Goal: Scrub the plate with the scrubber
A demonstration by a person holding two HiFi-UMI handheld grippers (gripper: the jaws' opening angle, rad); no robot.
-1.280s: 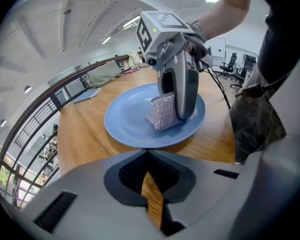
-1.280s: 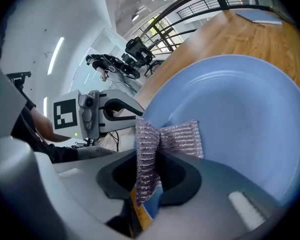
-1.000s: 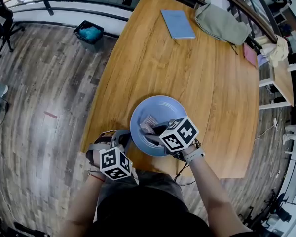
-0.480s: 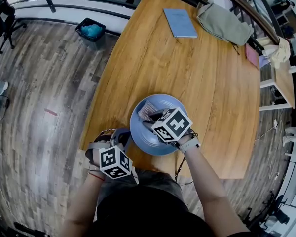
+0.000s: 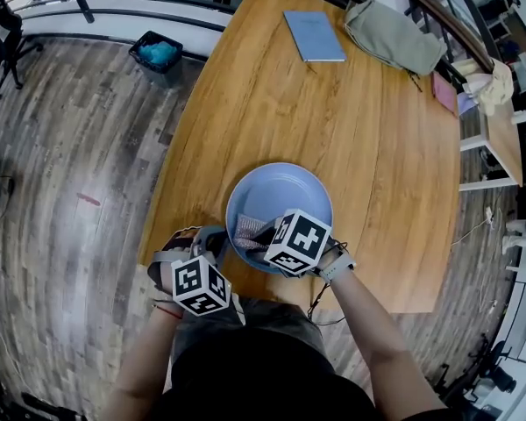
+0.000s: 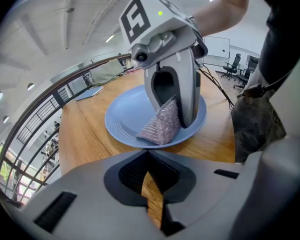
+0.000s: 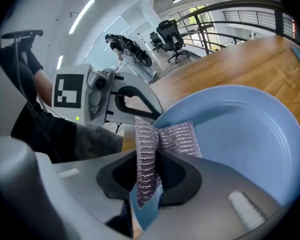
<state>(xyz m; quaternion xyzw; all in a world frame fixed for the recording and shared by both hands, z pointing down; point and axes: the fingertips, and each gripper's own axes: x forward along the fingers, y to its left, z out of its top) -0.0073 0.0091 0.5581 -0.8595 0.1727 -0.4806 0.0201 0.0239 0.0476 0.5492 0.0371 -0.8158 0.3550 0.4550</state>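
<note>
Your right gripper (image 5: 259, 233) had its jaws clamped on the silvery mesh scrubber (image 5: 245, 228). The scrubber was folded upward between the pads and pressed against the floor of the blue plate (image 5: 285, 191), at the plate's near left side. Your left gripper (image 5: 217, 240) (jaws drawn together, only bare wood showing in the slit between them) sat just beside the plate's near left rim; whether it touched that rim could not be told. The wooden table (image 5: 333, 103) lay beneath the plate.
</note>
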